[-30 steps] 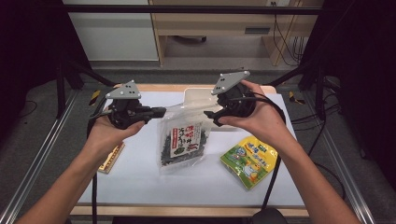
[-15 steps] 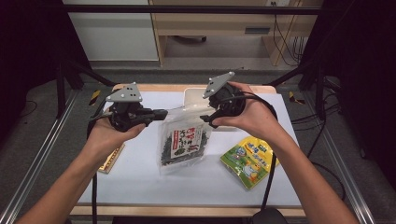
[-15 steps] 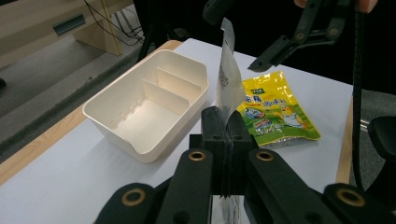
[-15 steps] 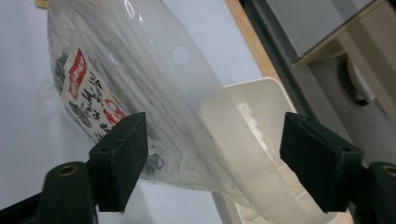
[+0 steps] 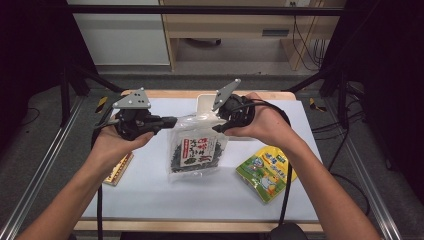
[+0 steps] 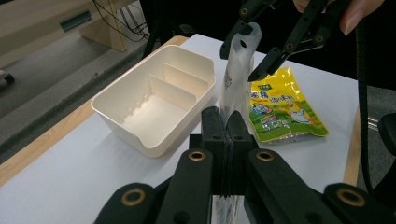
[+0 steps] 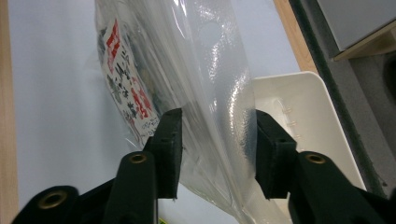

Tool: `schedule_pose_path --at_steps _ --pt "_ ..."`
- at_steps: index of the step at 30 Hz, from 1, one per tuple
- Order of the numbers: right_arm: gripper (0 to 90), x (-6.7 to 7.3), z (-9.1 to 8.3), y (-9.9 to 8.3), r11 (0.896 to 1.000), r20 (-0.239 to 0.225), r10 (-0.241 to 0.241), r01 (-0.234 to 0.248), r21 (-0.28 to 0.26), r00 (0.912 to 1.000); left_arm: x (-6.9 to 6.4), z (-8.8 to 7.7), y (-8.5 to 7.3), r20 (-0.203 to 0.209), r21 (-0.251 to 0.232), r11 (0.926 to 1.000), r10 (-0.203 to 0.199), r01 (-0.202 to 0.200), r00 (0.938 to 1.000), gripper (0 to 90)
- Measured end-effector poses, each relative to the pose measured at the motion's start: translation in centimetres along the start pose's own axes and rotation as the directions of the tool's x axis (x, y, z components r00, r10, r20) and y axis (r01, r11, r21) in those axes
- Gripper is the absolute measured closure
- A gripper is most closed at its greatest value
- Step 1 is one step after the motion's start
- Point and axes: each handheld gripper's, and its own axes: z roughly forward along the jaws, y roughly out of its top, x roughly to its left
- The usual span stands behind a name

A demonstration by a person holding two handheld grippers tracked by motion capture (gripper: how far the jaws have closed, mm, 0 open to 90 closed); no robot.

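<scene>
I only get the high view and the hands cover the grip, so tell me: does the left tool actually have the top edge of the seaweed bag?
Observer: Yes. In the left gripper view the left tool is shut on the clear top strip of the seaweed bag.
Operator: And the other side?
Observer: In the right gripper view the right tool straddles that same clear strip. Its jaws have just been closing, but the pads stand apart and are not pressing on it yet.
Operator: What's behind the bag?
Observer: A white tray with two dividers inside and nothing in it.
</scene>
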Motion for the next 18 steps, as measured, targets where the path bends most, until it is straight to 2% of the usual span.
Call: schedule_pose_path --at_steps 12,16,18 --pt "82.1 0.5 -0.5 0.0 1.0 -0.08 -0.001 0.001 0.001 0.9968 0.4 0.0 -0.3 -0.02 -0.005 0.9999 -0.014 0.014 0.9997 87.7" --pt "84.9 0.7 -1.3 0.2 0.999 -0.105 0.027 -0.03 -0.024 0.9941 0.6 -0.3 -0.4 -0.037 -0.066 0.9968 -0.048 0.045 0.9982 73.2" --pt "85.4 0.6 -2.0 0.4 0.998 -0.107 0.05 -0.054 -0.031 0.993 0.5 -0.9 -0.5 -0.061 -0.113 0.9913 -0.076 0.068 0.9953 59.6"
